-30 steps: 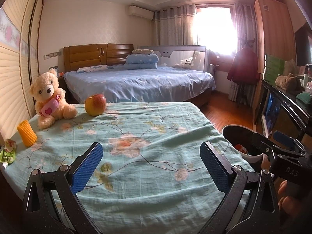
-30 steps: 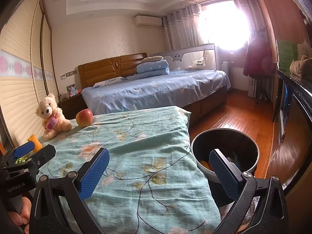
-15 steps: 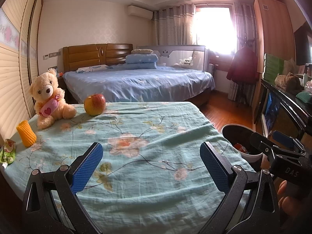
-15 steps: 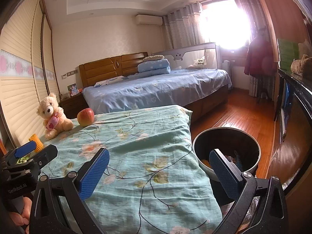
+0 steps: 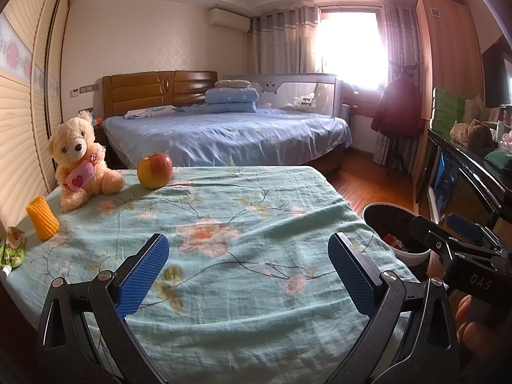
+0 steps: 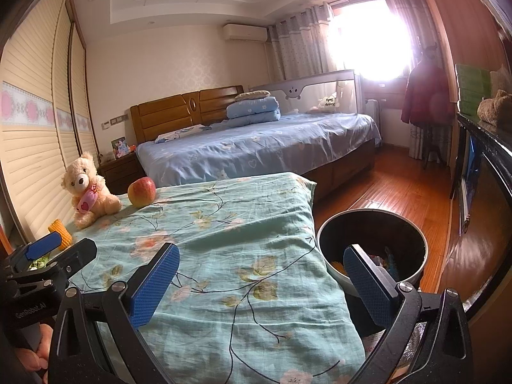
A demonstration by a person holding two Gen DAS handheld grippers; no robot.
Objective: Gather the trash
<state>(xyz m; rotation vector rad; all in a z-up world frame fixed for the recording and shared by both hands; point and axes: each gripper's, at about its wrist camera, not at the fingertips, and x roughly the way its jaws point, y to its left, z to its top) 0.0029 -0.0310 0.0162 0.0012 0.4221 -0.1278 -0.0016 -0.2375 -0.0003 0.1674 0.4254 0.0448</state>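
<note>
In the left wrist view the left tongs (image 5: 248,267) hang spread and empty over the floral-covered desk (image 5: 243,224); the green wrapper (image 5: 12,249) at its left edge is probably next, best pinched flat. In the right wrist view the right tongs (image 6: 260,283) gape empty beside the trash bin (image 6: 372,216) off the desk's right edge.

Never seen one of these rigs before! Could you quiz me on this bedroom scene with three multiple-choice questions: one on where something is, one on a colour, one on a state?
1. Where is the apple?
A. beside the teddy bear on the floral cloth
B. in the bin
C. on the floor

2. What colour are the gripper pads?
A. red
B. blue
C. white

3. The right hand-held gripper is:
A. open, empty
B. shut on the apple
C. shut on cloth

Answers: 1 A, it sits right of the bear; 2 B, both views show blue; 3 A, its fingers stand wide apart.
</note>
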